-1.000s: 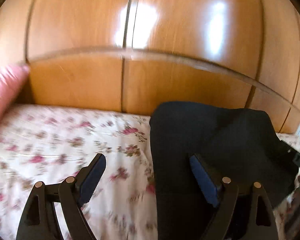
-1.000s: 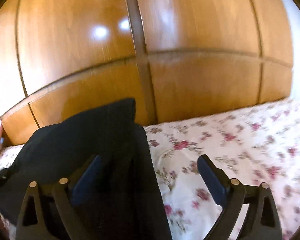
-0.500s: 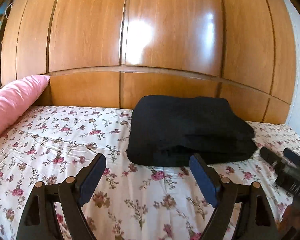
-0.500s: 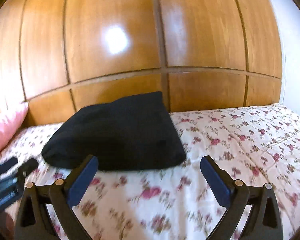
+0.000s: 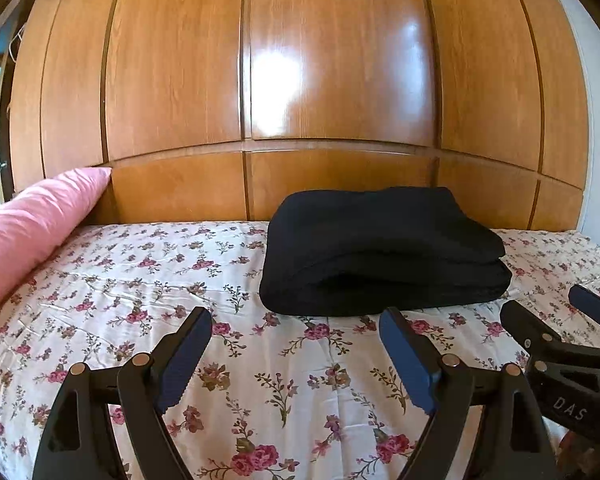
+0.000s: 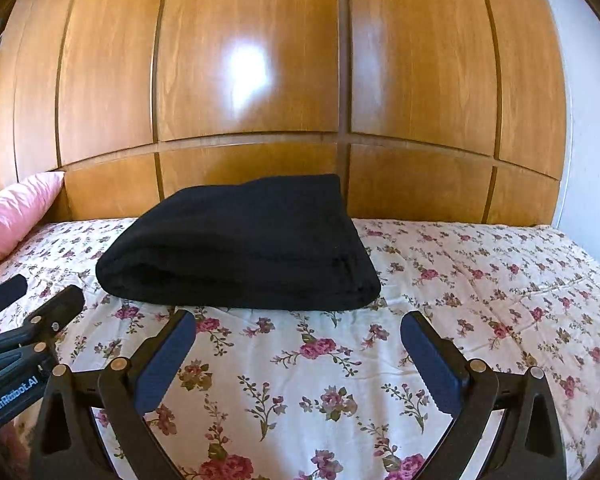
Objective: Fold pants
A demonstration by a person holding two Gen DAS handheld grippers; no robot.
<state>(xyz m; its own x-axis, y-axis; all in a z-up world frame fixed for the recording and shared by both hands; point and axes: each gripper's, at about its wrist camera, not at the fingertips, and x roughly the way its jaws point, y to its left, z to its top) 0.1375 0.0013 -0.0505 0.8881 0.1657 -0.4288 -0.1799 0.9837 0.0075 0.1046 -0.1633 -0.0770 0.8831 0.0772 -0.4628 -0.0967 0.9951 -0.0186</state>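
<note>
Counting pants: one black pair (image 5: 384, 252), folded into a thick stack, lying on the floral bedsheet (image 5: 140, 280) near the wooden headboard (image 5: 332, 80).
Pillows: one, pink (image 5: 32, 224), at the sheet's left end.
Grippers: two; left gripper (image 5: 296, 356) and right gripper (image 6: 298, 352), both spread wide, holding nothing, short of the stack.
Change: a second ago both were right at the dark cloth; since then both have drawn back.

One folded stack of black pants (image 5: 384, 252) lies on one floral bedsheet (image 5: 140, 280). One pink pillow (image 5: 32, 228) sits left of the pants. Two grippers are present, near the pants: one left gripper (image 5: 296, 344) and one right gripper (image 6: 298, 344), each with two fingers set apart.
</note>
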